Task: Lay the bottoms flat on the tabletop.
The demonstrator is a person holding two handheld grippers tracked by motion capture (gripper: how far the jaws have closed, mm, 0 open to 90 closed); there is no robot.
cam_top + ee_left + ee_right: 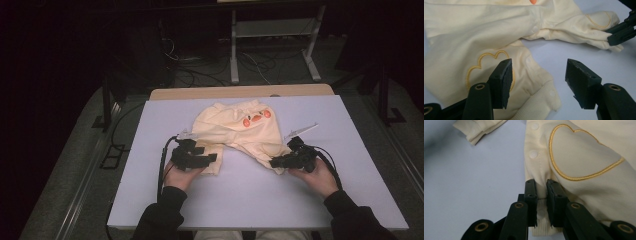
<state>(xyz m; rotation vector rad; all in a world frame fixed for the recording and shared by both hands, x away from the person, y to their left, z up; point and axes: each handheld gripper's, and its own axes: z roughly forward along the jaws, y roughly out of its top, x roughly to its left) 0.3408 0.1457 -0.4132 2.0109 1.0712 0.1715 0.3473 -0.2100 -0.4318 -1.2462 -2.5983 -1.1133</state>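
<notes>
A cream baby garment (235,129) lies spread in the middle of the desk (310,200), its two legs pointing toward the person. The right hand-held gripper (541,195) is clamped on the ribbed cuff (541,230) of one leg, below an embroidered heart (579,155). The left hand-held gripper (539,82) has its jaws apart over the other leg's cuff (539,105), beside an embroidered cloud outline (486,62).

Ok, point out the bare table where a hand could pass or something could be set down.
Bare: the table left of the left gripper, the near strip before both hands, and the wedge between the garment legs. Crowded: the middle, where the right gripper pinches a cuff.
</notes>
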